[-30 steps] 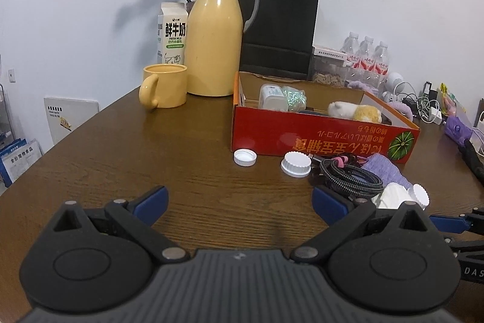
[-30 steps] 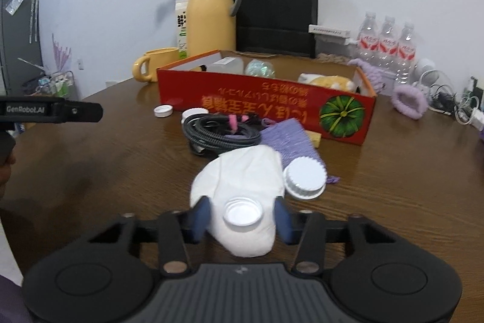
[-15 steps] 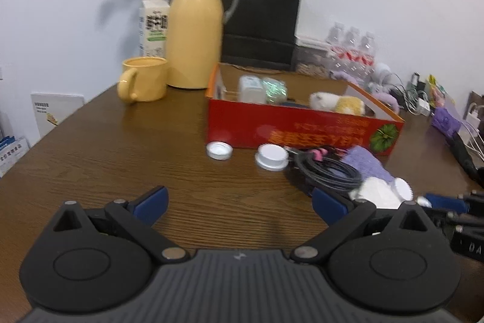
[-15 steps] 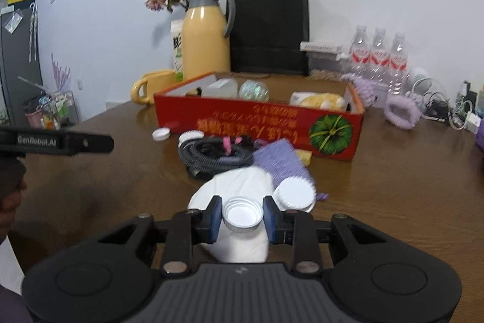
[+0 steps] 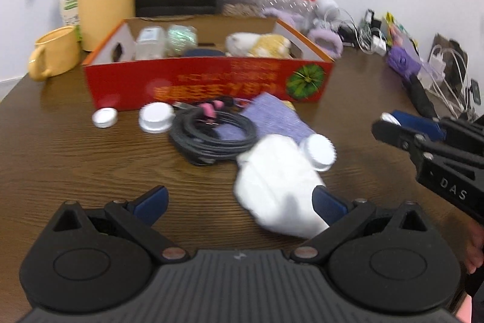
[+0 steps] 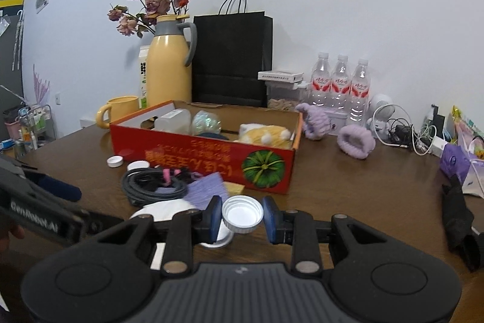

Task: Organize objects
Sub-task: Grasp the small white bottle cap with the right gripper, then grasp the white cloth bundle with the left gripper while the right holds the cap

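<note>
White cap (image 6: 242, 214) pinched in right hand-held gripper (image 6: 242, 219), above table (image 6: 363, 202); left hand-held gripper (image 5: 239, 202) spread wide, empty.

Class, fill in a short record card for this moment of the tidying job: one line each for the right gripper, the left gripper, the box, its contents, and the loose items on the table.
right gripper: shut on white bottle cap, lifted off the table
left gripper: open, holds nothing
box: red cardboard box, open top
contents: plush toy, white container
loose items: coiled black cable, purple cloth, white cloth, three white caps
</note>
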Demonstrator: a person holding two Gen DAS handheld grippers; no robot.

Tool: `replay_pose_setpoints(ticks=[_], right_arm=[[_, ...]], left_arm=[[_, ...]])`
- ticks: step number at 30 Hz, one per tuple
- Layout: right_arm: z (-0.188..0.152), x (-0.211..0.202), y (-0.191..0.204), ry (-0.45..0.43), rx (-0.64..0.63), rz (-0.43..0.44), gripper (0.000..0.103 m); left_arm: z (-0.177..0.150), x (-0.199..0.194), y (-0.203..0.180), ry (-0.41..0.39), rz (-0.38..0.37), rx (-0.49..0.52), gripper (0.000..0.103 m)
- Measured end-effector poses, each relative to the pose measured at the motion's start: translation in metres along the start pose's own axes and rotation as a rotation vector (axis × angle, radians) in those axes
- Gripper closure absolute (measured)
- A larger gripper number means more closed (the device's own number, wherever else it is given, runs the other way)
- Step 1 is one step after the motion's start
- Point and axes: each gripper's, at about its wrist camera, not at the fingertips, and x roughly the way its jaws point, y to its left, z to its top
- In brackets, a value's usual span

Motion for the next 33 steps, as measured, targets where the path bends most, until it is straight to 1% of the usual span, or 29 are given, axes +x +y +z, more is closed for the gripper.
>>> replay_pose_setpoints(ticks=[3,6,9,15,18,21,25,26,27,28,29,33], right_arm=[[0.000,0.003,-0.010,0.001,-0.012,0.003,0.075],[-0.001,0.007,-0.019,0.003,-0.018,0.009,0.075],[-0.004,0.011,-0.026,-0.001,0.004,0.029,0.075],[-0.013,0.015,-0.031,-0.010,0.042,0.065,0.075],[-0.014,0.015,-0.033,-0.013,0.055,0.069,0.075],[-0.015,0.015,-0.034,-0.018,0.061,0.071,0.075],[-0.016,0.015,-0.031,-0.019,0.052,0.066,0.075],[-0.016,0.015,-0.031,-0.018,0.050,0.063,0.075],[-0.016,0.015,-0.031,-0.017,0.049,0.061,0.075],[-0.016,0.016,-0.030,-0.016,0.048,0.057,0.075],[-0.017,0.016,-0.031,-0.015,0.048,0.055,0.075],[-0.018,0.016,-0.028,-0.009,0.042,0.046,0.075]], left_arm=[[0.004,0.014,-0.018,0.045,0.029,-0.011,0.000],[0.005,0.027,-0.027,0.094,0.056,-0.038,0.000],[0.005,0.036,-0.033,0.118,0.080,-0.056,0.000],[0.005,0.047,-0.044,0.127,0.128,-0.059,0.000],[0.005,0.049,-0.046,0.111,0.168,-0.061,0.000],[0.003,0.049,-0.046,0.100,0.175,-0.060,0.000],[0.001,0.046,-0.043,0.083,0.159,-0.064,0.000],[0.000,0.045,-0.043,0.080,0.159,-0.060,0.003],[0.000,0.042,-0.042,0.073,0.157,-0.061,0.012],[-0.001,0.039,-0.042,0.066,0.150,-0.061,0.017],[0.000,0.036,-0.042,0.058,0.145,-0.059,0.030],[-0.003,0.030,-0.037,0.046,0.115,-0.055,0.036]])
